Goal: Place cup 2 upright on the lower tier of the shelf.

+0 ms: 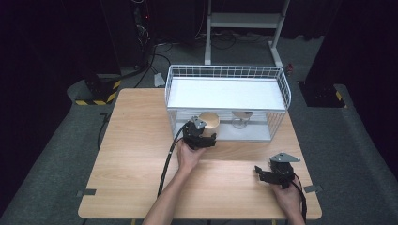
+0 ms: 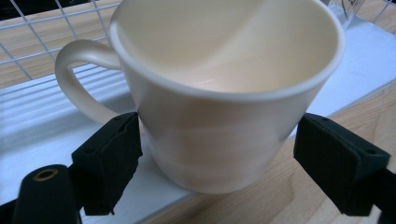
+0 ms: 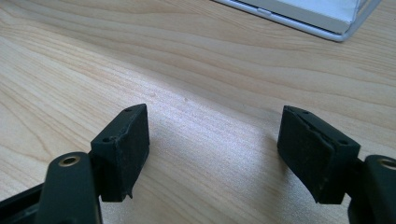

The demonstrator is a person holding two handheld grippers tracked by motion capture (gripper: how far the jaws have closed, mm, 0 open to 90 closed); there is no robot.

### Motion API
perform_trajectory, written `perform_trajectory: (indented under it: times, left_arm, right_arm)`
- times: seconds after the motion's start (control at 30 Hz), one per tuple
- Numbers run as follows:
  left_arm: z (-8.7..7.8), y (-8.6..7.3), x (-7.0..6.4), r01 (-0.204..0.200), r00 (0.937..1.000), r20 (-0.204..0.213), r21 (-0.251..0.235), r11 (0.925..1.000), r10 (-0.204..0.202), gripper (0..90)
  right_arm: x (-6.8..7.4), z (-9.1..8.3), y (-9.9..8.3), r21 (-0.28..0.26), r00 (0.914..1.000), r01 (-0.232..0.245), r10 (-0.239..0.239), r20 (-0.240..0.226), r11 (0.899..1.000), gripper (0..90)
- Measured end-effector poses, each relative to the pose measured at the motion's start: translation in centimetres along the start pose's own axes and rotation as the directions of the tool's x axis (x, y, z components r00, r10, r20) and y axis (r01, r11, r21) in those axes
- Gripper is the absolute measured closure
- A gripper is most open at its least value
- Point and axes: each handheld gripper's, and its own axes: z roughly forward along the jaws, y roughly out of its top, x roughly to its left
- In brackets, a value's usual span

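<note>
Place: a lab or test room.
Signs: dark curtained walls, cables (image 1: 155, 47) across the grey floor, hazard-striped stand base (image 1: 96, 93), metal frame (image 1: 244, 21) behind one bench (image 1: 131, 154).

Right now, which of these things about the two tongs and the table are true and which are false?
1. A cream mug sits between the jaws of the left tongs. True.
2. The right tongs hold a spoon. False: they are open with nothing between the jaws, over the bare wooden table.
3. A clear glass stands inside the wire basket. True.
4. The mug is full of coffee. False: it is empty.
5. The basket is black. False: it is white.
</note>
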Motion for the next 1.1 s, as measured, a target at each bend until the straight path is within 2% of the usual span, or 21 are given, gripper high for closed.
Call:
perform_trajectory:
  times: [0.27,0.33,0.63,0.77,0.97,1.1]
  left_arm:
    - [-0.2,-0.9,-0.1,0.006,0.9999,-0.01,-0.001,1.0,-0.006,21.7]
    - [0.0,-1.0,-0.1,0.003,0.9999,-0.014,0.011,0.9999,-0.003,22.2]
    - [0.5,-1.0,-0.3,0.012,0.9992,-0.039,0.01,0.9999,-0.012,27.2]
    - [1.1,-0.9,-0.1,0.008,0.9988,-0.048,0.038,0.9992,-0.006,30.5]
    - [1.9,-0.8,0.0,0.034,0.9979,-0.056,0.053,0.998,-0.031,30.2]
    - [2.1,-0.4,0.1,0.014,0.9976,-0.069,0.069,0.9975,-0.009,30.7]
  right_arm:
    - [0.0,0.0,0.0,-0.001,1.0,-0.001,0.001,0.0,1.0,25.2]
    - [0.0,0.0,0.0,0.001,1.0,-0.004,0.004,0.0,1.0,25.2]
    - [0.0,0.0,0.0,0.001,1.0,-0.003,0.003,0.0,1.0,25.2]
    - [0.0,0.0,0.0,0.001,1.0,-0.003,0.003,0.0,1.0,25.2]
    - [0.0,0.0,0.0,0.001,1.0,-0.003,0.003,0.0,1.0,25.2]
    - [0.0,0.0,0.0,0.001,1.0,-0.004,0.004,0.0,1.0,25.2]
